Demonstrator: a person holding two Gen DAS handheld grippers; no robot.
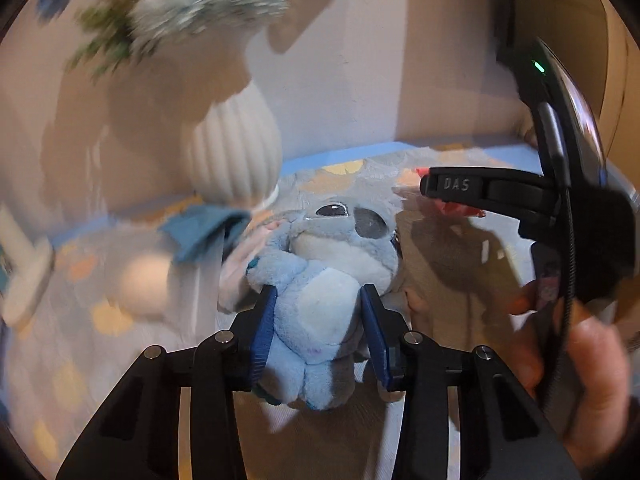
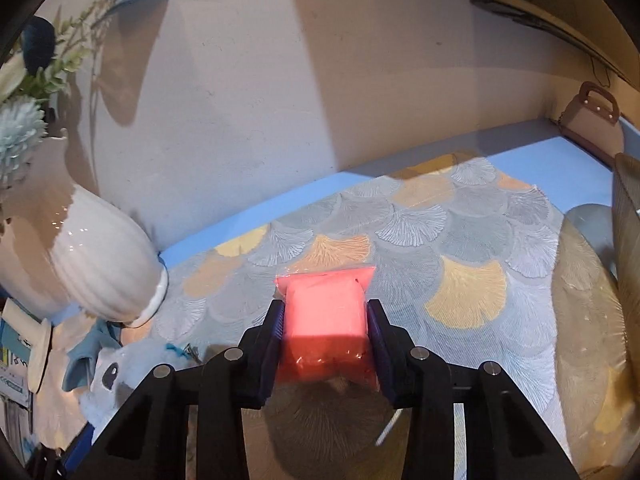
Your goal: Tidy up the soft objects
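Plush toy (image 1: 316, 304) and pink packet (image 2: 326, 320) each gripper-clamped.

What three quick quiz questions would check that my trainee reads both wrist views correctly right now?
1. True or false: the left gripper has its pads on the plush toy.
2. What sits between the fingers of the right gripper? A) a blue cloth B) the pink packet C) a sponge
3. Fill in: in the right wrist view, the white vase stands to the ____ of the packet.

Key: 1 true; 2 B; 3 left
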